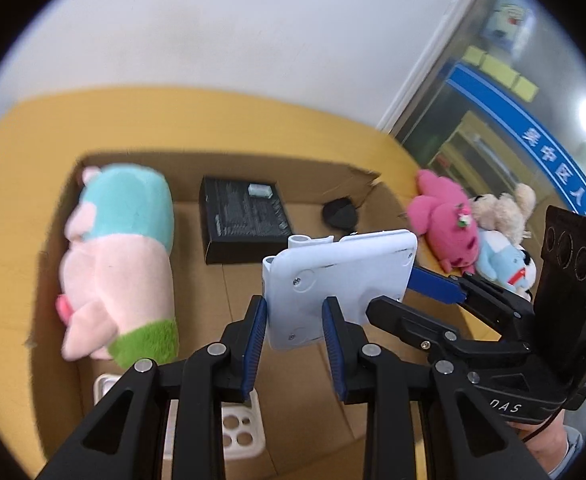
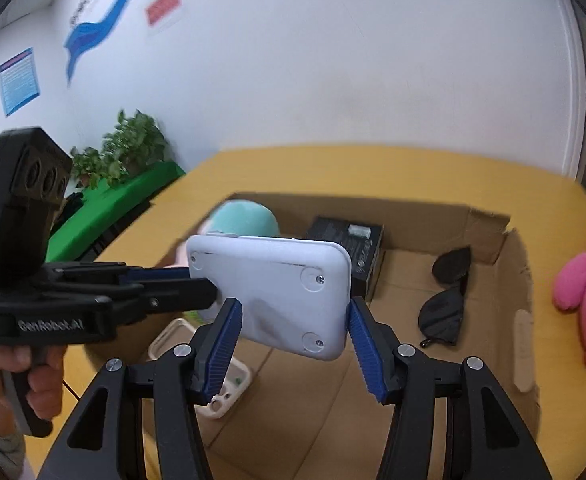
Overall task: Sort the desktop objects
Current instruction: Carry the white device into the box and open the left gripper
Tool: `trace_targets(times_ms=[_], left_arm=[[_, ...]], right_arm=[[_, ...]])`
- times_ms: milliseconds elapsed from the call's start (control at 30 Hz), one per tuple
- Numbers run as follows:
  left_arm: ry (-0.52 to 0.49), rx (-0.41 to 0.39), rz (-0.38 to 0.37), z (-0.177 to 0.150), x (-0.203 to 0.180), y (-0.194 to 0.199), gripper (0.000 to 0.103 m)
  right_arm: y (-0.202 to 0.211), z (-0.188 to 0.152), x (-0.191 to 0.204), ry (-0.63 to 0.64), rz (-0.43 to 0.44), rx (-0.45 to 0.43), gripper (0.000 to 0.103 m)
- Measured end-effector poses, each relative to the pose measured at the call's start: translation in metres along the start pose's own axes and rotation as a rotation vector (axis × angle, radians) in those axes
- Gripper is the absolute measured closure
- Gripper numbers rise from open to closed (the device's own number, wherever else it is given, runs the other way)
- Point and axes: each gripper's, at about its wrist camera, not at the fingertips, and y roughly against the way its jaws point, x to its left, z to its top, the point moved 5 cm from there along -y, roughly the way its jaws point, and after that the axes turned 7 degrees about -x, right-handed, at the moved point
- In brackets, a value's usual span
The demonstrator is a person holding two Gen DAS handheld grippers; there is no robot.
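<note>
A white flat plastic device (image 1: pixel 337 276) with screws on its back is held above an open cardboard box (image 1: pixel 229 168). My left gripper (image 1: pixel 295 332) is shut on its lower edge. My right gripper (image 2: pixel 293 344) is shut on its other side; in the right wrist view the device (image 2: pixel 277 292) sits between the blue pads. Each gripper shows in the other's view, the right one (image 1: pixel 445 288) and the left one (image 2: pixel 173 292). In the box lie a pink, teal and green plush (image 1: pixel 121 256), a black box (image 1: pixel 245 216) and black sunglasses (image 2: pixel 449 296).
A pink plush (image 1: pixel 445 220), a beige plush (image 1: pixel 501 208) and a blue-white plush (image 1: pixel 509 264) lie on the yellow table (image 1: pixel 33 136) right of the box. A white case with round holes (image 1: pixel 237 428) lies in the box's near corner. A white wall stands behind.
</note>
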Motion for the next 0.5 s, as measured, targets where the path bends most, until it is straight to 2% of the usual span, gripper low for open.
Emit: trace_targets(times_ms=[200, 333, 400, 500], left_arm=[[0.059, 0.157, 0.033, -0.01, 0.026, -0.056, 0.075], [0.067, 0.234, 0.064, -0.018, 0.032, -0.079, 0.075], [0.074, 0.278, 0.076, -0.021, 0.034, -0.088, 0.075], [0.086, 0.29, 0.092, -0.019, 0.037, -0.097, 0.075]], right_arm=[[-0.062, -0.021, -0.026, -0.115, 0.006, 0.248, 0.048], [-0.099, -0.038, -0.044, -0.168, -0.011, 0.394, 0.048], [-0.109, -0.045, -0.049, -0.187, -0.021, 0.437, 0.048], [-0.121, -0.059, -0.057, -0.227, -0.028, 0.483, 0.048]])
